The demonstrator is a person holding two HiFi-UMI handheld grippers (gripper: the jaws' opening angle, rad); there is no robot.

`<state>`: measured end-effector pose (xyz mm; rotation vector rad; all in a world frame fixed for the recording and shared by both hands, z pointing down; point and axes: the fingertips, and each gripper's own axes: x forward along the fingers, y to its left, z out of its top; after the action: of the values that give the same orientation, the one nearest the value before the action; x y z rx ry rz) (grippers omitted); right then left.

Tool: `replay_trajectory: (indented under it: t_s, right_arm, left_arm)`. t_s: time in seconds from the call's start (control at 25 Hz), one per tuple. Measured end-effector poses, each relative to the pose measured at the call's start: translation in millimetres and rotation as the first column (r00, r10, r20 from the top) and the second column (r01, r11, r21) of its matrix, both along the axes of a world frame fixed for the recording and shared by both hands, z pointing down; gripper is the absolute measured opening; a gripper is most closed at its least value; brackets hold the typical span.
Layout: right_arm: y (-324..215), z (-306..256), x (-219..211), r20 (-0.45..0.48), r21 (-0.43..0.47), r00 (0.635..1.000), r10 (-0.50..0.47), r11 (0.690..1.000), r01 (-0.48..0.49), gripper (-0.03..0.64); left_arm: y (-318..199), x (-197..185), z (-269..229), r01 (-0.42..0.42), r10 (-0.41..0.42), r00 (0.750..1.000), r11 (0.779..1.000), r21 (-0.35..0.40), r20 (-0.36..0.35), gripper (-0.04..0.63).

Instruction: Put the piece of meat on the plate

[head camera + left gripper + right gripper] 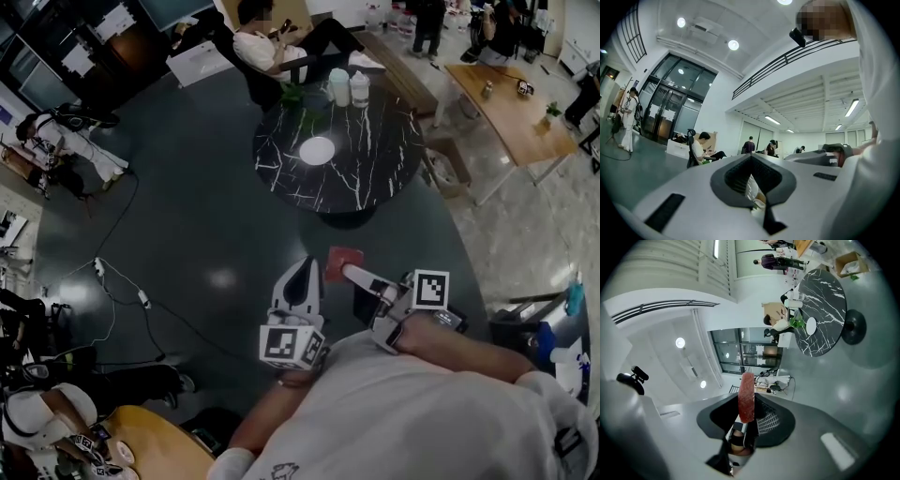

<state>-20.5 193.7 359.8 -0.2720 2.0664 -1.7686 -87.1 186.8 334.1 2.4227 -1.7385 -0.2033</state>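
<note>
The piece of meat (344,263), clamped edge-on in the right hand-held gripper (354,274) well short of the plate (317,150) on the bench (375,178), is best carried level and released only once lowered, the left hand-held gripper (302,270) closed and empty.

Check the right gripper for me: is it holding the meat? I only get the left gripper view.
Observer: Yes. The right gripper is shut on the piece of meat, a red slice standing on edge between its jaws.
Operator: Where's the plate?
Observer: The white plate lies on a round black marble table, ahead of the right gripper across the dark floor. Nothing is on it.
Operator: Anything else on that table?
Observer: Two pale jars and a green plant sit at its far edge, apart from the plate.
</note>
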Motion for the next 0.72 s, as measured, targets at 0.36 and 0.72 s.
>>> replay_trajectory:
  t_s: [0.36,0.72]
  right_arm:
    - [-86.0,6.7,23.6,0.002,-0.037,1.000,-0.023,0.999,0.023,0.091]
    - [-159.1,2.9,56.7,0.014,-0.027,0.998,-0.058,0.998,0.059,0.091]
  left_arm:
    - [-87.6,20.2,16.4,0.049,-0.049,0.999,0.998,-0.044,-0.002,0.006]
    - [-158.0,49.3,7.0,0.098,-0.098,0.995,0.995,-0.020,0.027,0.006]
